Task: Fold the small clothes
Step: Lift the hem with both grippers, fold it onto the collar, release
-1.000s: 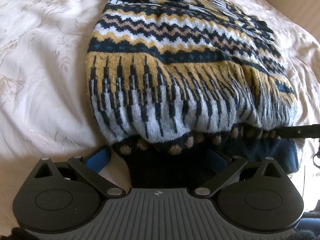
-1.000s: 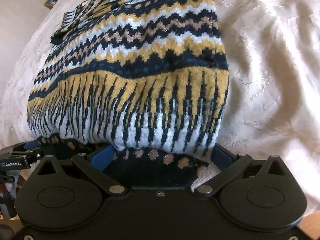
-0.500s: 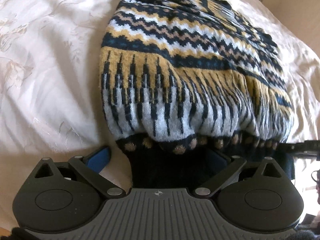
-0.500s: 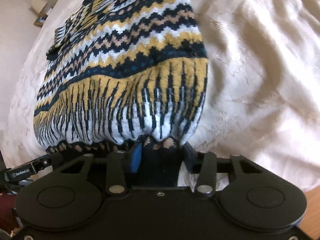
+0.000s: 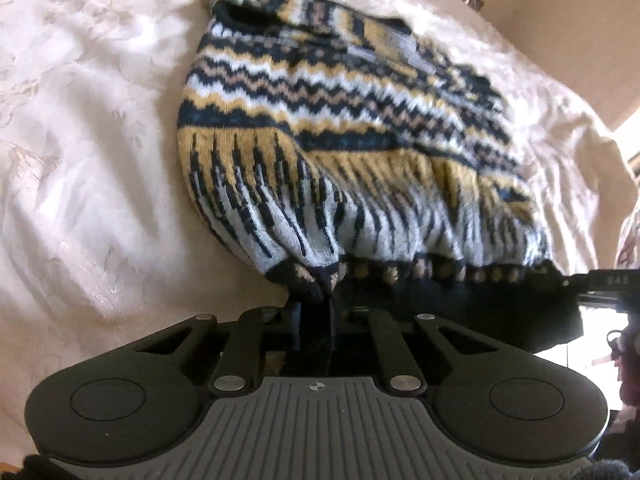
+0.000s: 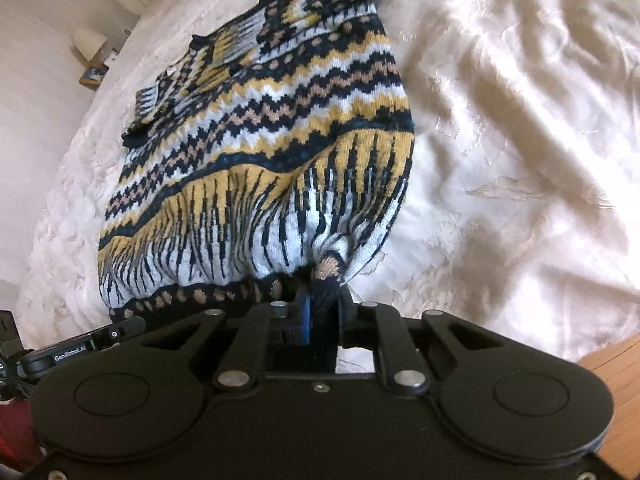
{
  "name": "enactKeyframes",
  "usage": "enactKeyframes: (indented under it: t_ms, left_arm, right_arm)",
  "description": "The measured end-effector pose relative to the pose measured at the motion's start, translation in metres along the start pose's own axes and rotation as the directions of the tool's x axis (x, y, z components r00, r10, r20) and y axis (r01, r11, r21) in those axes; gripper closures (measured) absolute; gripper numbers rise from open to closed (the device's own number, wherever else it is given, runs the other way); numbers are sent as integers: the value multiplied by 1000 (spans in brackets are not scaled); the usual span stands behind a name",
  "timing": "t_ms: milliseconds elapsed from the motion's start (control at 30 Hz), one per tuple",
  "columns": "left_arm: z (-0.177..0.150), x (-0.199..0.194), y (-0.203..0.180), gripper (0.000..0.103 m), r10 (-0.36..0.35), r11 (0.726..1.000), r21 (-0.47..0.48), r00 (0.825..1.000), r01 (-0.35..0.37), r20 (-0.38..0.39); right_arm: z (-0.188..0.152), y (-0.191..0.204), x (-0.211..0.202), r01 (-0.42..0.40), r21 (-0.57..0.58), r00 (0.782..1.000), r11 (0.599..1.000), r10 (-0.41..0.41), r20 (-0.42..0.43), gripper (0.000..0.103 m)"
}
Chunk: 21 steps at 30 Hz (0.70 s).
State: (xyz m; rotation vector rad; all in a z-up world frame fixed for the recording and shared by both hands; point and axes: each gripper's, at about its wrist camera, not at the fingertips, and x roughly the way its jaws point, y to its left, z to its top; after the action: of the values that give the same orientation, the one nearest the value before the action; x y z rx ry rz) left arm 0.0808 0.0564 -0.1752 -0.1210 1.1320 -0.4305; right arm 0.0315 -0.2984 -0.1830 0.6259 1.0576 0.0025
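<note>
A patterned knit sweater [image 5: 340, 152] lay spread on a cream embroidered bedspread [image 5: 88, 160], its neck end farthest from both cameras and its dark ribbed hem nearest them. Around it the bedspread was creased and rumpled, most heavily on the sweater's right side in the right wrist view [image 6: 520, 120]. Beyond the bed's far edge on that view stood a pale wall and a small white box-like item [image 6: 89, 43], too small to identify. A strip of wooden floor [image 6: 612, 364] showed at the lower right.

The left gripper [image 5: 314, 312] had its fingers drawn almost together, pinching a bunched fold of the hem at the sweater's left corner. The right gripper [image 6: 323, 308] was likewise nearly closed on a gathered knot of hem at the right corner. Between the two grips the hem hung in a loose band. Each gripper's body showed at the edge of the other's view, the right one at [image 5: 600, 282] and the left one at [image 6: 72, 350].

A second before, both pairs of fingers had been spread wide around the flat hem; half a second before, only the right pair had closed. The hem corners had since puckered into the grips.
</note>
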Motion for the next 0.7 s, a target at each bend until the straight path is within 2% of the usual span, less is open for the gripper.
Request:
enactKeyframes:
  t_ms: [133, 333, 500, 700]
  left_arm:
    - [0, -15, -2, 92, -16, 1000, 1, 999, 16, 52]
    - [15, -44, -4, 92, -50, 999, -9, 984, 53, 171]
    - [42, -63, -8, 92, -77, 997, -6, 963, 81, 257]
    - [85, -73, -12, 92, -93, 996, 16, 942, 93, 323]
  right_arm:
    - [1, 6, -12, -14, 5, 999, 1000, 14, 45, 83]
    - [8, 21, -36, -68, -1, 988, 998, 68, 136, 83]
    - [27, 33, -55, -113, -16, 970, 993, 114, 216, 83]
    - [64, 42, -66, -172, -13, 940, 985, 168, 298, 83]
